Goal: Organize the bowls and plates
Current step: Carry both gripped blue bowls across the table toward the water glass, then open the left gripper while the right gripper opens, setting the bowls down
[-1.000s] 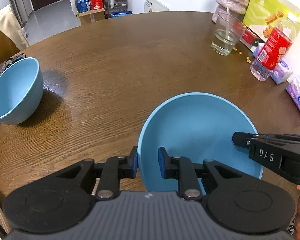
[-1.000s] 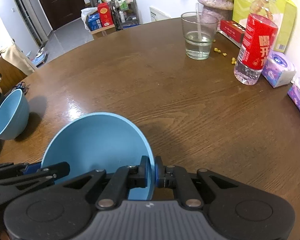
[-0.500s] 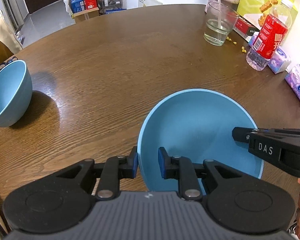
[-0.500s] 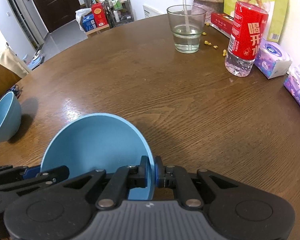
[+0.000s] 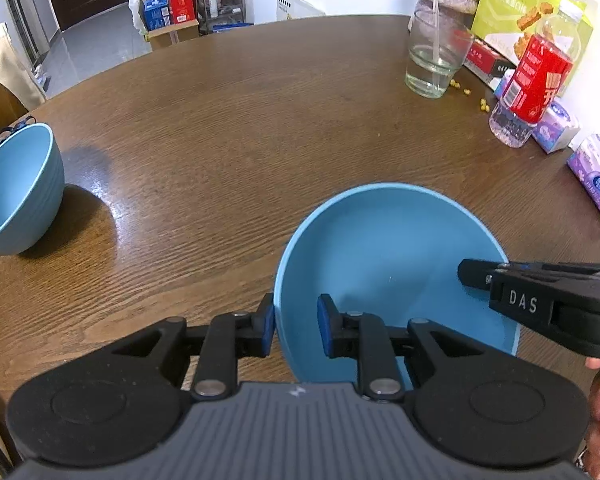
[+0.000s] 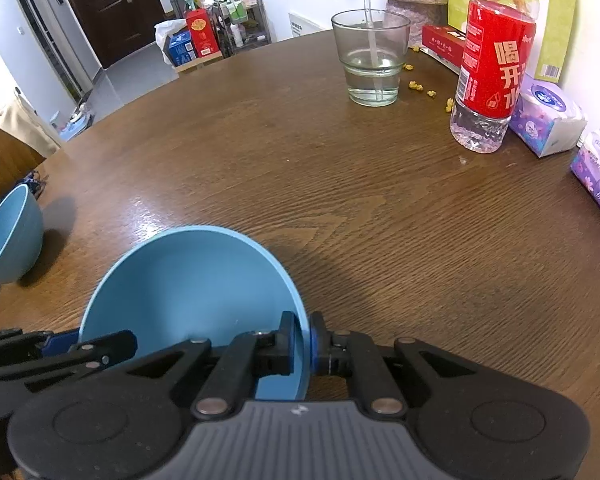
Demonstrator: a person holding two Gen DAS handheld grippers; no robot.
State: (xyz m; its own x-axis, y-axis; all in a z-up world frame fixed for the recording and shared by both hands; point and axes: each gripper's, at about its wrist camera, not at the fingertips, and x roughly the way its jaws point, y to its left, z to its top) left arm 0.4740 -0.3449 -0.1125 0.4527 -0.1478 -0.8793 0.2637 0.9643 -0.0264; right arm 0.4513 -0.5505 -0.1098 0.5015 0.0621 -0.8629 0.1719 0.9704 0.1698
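Both fingers [image 5: 267,328] astride bowl [image 5: 392,248] rim

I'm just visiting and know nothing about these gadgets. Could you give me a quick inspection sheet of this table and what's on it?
Surface: round wooden table, glossy.
Job's things: blue bowl between both claws; second blue bowl at the table's left edge.
Clutter: glass of water, red-labelled bottle, tissue packs, green snack box, yellow crumbs.
Grippers: right claw pinches the bowl's rim, jaws just opening slightly; left claw straddles the opposite rim, grip unclear.
Cables: dark loop behind the second bowl, unidentifiable.
Surroundings: dark door, cluttered shelf.
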